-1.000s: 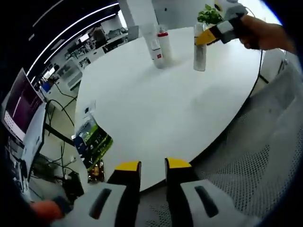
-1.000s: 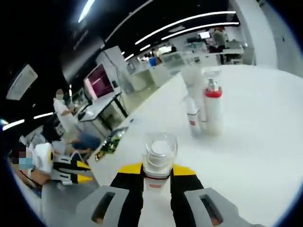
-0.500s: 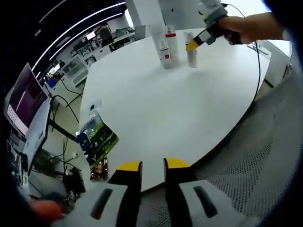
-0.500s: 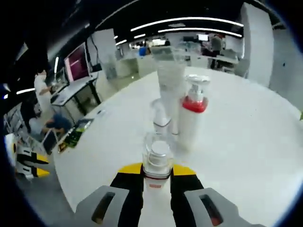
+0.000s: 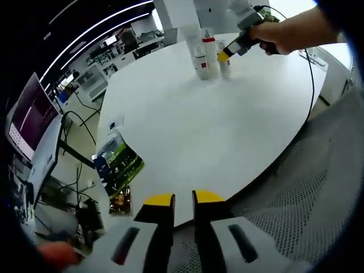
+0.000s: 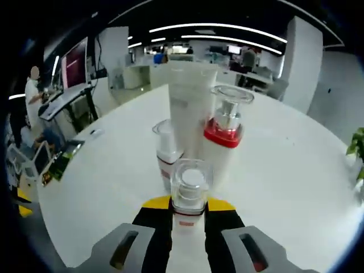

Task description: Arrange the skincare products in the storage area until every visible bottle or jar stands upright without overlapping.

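— Where do we see the right tool (image 6: 188, 206)?
— In the right gripper view its yellow-tipped jaws are clamped on a small clear-capped bottle (image 6: 190, 187), which stands upright between them, right at the tips. We hold it over the white desk (image 6: 284, 170).

— And the rest of the skincare?
— Just beyond the held bottle we see three pieces, all upright: a tall white tube (image 6: 190, 111) at the back, a pump bottle with a red collar (image 6: 223, 136) to its right, and a short bottle with a red band (image 6: 166, 152) to its left. The held bottle sits in front of the group, very near the pump bottle; we cannot tell whether it touches.

— What does the left gripper view give us?
— The same cluster at the far side of the desk (image 5: 187, 125): the tall white tube (image 5: 193, 34), the pump bottle with a red collar (image 5: 210, 48), the short bottle with a red band (image 5: 201, 62), and the right tool (image 5: 224, 55) with a hand (image 5: 273, 37) behind it, its yellow tips at the small clear-capped bottle (image 5: 225, 65) beside the pump bottle.

— And the left tool (image 5: 183, 199)?
— It is low at the near desk edge, well apart from the products, jaws nearly together with a narrow gap and nothing between them. A green packet (image 5: 116, 162) lies on the floor to the left.
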`<state>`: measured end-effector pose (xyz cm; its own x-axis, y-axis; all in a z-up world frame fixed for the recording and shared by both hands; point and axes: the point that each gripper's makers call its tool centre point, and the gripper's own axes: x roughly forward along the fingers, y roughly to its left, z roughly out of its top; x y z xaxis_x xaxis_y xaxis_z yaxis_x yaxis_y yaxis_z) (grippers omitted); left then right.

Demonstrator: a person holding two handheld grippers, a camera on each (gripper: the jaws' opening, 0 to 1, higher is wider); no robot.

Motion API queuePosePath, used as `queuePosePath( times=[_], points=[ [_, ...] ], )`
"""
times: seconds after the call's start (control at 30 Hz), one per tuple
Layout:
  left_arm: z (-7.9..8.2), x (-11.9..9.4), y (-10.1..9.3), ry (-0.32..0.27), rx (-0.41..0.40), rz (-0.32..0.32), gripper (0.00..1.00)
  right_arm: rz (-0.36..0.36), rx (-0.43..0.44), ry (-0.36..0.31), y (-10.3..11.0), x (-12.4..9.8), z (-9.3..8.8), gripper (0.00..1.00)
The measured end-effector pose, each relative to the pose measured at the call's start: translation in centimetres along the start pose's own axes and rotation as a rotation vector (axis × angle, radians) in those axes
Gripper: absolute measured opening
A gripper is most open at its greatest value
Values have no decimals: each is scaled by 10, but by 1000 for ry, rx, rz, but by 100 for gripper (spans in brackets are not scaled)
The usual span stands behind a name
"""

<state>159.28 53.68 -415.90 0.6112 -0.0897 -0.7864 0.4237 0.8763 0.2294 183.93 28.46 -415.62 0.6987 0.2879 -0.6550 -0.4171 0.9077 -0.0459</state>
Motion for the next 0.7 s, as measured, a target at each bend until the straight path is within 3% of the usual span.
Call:
queuePosePath(
  times=[0.27,0.47,0.7],
  points=[
    [4,-2,3,-21,2,14,2,-50,82,-73,-8,5,3,16],
    [1,-2,1,-5,13,6,1,-66,38,-75,-3,10,7,16],
    [4,-2,0,-19,9,2,0,-117,47,-71,-8,16,12,16]
  ],
)
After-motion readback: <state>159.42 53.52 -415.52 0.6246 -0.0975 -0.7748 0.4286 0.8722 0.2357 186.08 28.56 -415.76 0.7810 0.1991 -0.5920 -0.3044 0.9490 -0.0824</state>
